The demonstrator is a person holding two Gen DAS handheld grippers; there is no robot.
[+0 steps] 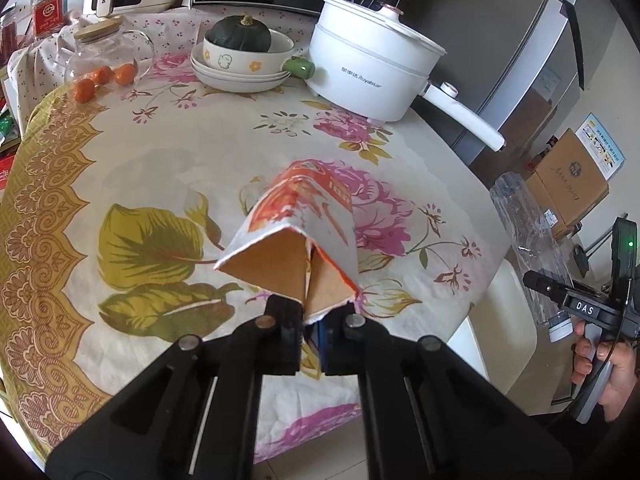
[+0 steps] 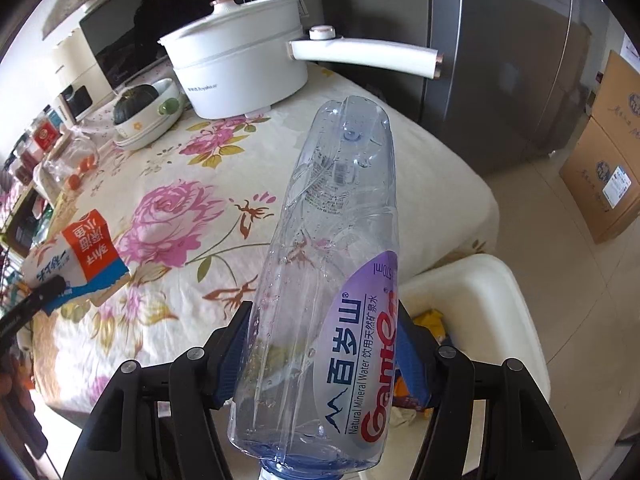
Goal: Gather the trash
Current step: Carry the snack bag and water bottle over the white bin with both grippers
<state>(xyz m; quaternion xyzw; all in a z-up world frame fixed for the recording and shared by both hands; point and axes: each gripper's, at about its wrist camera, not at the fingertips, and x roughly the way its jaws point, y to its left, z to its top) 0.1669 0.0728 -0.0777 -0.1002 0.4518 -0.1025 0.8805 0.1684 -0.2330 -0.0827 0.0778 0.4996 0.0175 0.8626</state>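
My left gripper [image 1: 311, 320] is shut on a torn orange and white carton [image 1: 296, 232], held above the flowered tablecloth [image 1: 160, 168]. The carton also shows in the right wrist view [image 2: 80, 256] at the far left. My right gripper [image 2: 320, 360] is shut on an empty clear plastic water bottle [image 2: 320, 280] with a purple label, held beside the table's right edge. The bottle shows in the left wrist view [image 1: 528, 240] at the right. A white bin [image 2: 480, 300] with trash inside stands on the floor below the bottle.
A white electric pot [image 1: 372, 68] with a long handle stands at the table's back. Stacked bowls with a dark squash [image 1: 240, 52], a glass teapot [image 1: 108, 52] and small oranges [image 1: 100, 80] sit at the back left. A grey fridge [image 2: 500, 60] and cardboard boxes [image 2: 608, 168] stand to the right.
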